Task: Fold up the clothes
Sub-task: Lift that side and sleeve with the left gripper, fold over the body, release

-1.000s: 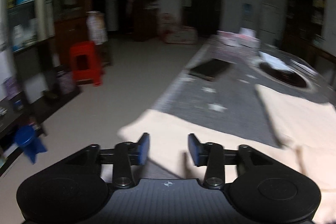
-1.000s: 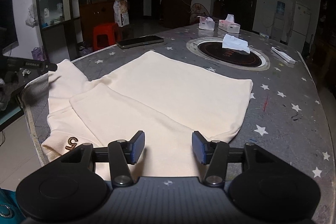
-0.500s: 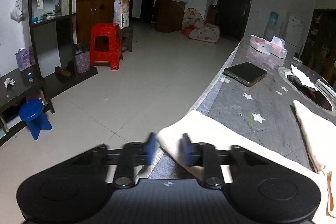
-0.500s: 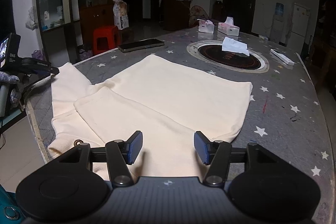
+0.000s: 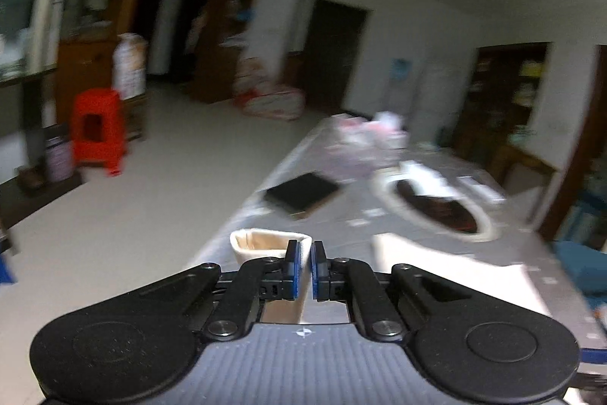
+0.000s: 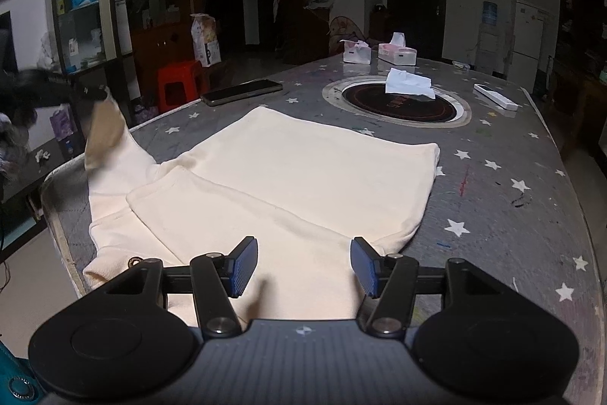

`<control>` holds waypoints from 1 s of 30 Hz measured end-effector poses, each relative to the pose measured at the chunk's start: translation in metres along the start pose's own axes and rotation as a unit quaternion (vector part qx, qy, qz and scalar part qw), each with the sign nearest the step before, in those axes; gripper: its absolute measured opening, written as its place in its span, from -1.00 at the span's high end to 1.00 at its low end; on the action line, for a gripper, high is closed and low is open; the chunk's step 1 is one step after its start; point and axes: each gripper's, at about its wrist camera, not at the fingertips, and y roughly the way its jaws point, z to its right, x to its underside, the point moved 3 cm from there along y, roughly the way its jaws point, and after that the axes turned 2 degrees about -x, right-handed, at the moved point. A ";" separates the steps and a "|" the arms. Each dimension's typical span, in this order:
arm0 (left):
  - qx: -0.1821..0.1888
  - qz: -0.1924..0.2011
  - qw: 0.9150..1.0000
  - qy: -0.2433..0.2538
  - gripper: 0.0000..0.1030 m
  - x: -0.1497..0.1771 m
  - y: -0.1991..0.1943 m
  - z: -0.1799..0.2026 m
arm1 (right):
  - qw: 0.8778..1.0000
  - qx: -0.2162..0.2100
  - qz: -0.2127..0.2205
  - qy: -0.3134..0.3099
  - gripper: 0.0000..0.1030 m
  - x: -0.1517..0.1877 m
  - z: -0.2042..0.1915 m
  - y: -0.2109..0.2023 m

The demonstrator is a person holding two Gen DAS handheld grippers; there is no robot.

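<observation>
While the cream garment (image 6: 288, 185) lies flat over the near part of the bench (image 6: 512, 215), the right hand-held gripper (image 6: 303, 266) hovers just above its nearest hem with the jaws wide apart and nothing between them. To the left of the garment body, one sleeve (image 6: 104, 135) is raised off the bench. The left hand-held gripper (image 5: 302, 270) has its jaws almost fully pressed together on this sleeve's cuff (image 5: 265, 247), whose open end shows just beyond the fingertips. The left view is blurred, so finer detail there I cannot tell.

I judge that the step in hand is to fold this sleeve inward over the garment body. To do it well, the left grip should remain firm, the cuff should travel in a low arc toward the middle of the garment, and the sleeve should land flat without a twist. The right hand-held gripper could press the near hem so the body does not slide. Beyond the garment lie a phone (image 6: 242, 92), the round inset plate (image 6: 396, 103) and tissue boxes (image 6: 396, 52).
</observation>
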 end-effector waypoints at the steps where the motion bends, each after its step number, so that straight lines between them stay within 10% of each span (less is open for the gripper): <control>1: 0.021 0.001 1.000 0.007 0.88 -0.003 -0.002 0.012 | 1.000 0.001 0.002 0.003 -0.07 0.001 0.002 -0.001; 14: 0.229 -0.056 0.968 0.086 0.88 0.029 -0.002 0.152 | 0.998 0.025 0.018 0.048 -0.07 0.017 0.029 -0.021; 30: 0.305 -0.164 0.928 0.134 0.67 0.098 0.007 0.197 | 0.997 0.037 0.021 0.064 -0.07 0.018 0.040 -0.021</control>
